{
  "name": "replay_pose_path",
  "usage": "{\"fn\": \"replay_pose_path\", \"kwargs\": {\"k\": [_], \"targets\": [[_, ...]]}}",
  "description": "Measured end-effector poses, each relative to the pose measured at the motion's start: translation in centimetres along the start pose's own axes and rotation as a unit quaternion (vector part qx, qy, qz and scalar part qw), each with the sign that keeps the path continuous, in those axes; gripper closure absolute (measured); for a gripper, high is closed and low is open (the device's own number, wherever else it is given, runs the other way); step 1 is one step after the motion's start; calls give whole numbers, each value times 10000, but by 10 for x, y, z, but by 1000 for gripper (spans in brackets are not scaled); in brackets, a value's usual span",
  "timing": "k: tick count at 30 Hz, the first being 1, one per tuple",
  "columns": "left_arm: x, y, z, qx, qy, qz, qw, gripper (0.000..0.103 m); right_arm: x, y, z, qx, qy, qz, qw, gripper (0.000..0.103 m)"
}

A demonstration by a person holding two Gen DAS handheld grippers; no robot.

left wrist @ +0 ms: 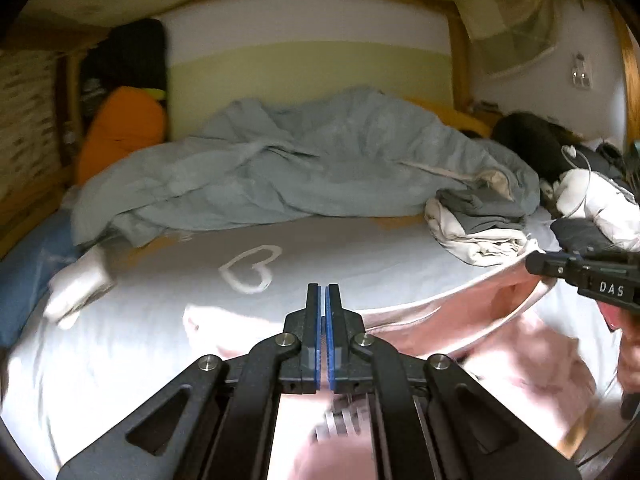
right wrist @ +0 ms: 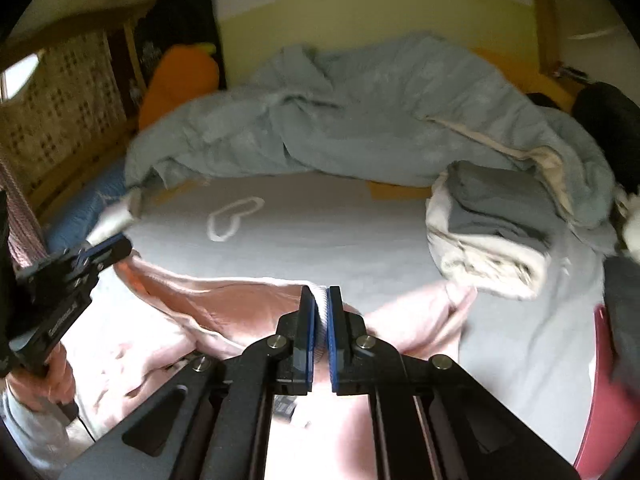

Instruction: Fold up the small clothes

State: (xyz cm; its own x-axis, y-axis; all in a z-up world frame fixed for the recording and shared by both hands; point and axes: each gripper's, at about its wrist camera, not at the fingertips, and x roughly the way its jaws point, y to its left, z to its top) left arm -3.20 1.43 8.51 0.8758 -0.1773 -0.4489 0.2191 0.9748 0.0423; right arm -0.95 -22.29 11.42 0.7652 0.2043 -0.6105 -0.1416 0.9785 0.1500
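Note:
A pale pink garment (left wrist: pixel 440 320) hangs stretched between my two grippers above the grey bed sheet (left wrist: pixel 160 320). My left gripper (left wrist: pixel 323 290) is shut, its blue pads pinching the pink cloth's edge, and the rest drops away below it. In the right wrist view my right gripper (right wrist: pixel 323 294) is shut on a whitish hem of the same pink garment (right wrist: pixel 224 312). The left gripper (right wrist: pixel 116 248) shows at the left holding the other end. From the left wrist view, the right gripper (left wrist: pixel 534 264) enters at the right edge.
A crumpled grey-blue blanket (left wrist: pixel 320 160) lies across the far side of the bed. A stack of grey and cream clothes (left wrist: pixel 480 220) sits at the right, a white sock (left wrist: pixel 80 280) at the left. An orange plush (left wrist: pixel 120 128) leans in the back corner. A hand (right wrist: pixel 52 380) grips the left tool.

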Motion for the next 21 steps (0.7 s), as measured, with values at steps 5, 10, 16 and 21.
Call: {"fn": "replay_pose_path", "kwargs": {"k": [5,10,16,21], "targets": [[-40,-6,-54,-474,50,-38,9989,102,-49,10,-78,340,-322,-151,9988,98],[-41,-17,-100,-467,641,74,9968,101,-51,14,-142,541,-29,-340,9980,98],[-50,-18,-134,-625,835,220,9943,102,-54,13,-189,534,-161,-409,9976,98],[-45,-21,-145,-597,957,135,9935,101,-51,15,-205,296,-179,-572,9978,98]]}}
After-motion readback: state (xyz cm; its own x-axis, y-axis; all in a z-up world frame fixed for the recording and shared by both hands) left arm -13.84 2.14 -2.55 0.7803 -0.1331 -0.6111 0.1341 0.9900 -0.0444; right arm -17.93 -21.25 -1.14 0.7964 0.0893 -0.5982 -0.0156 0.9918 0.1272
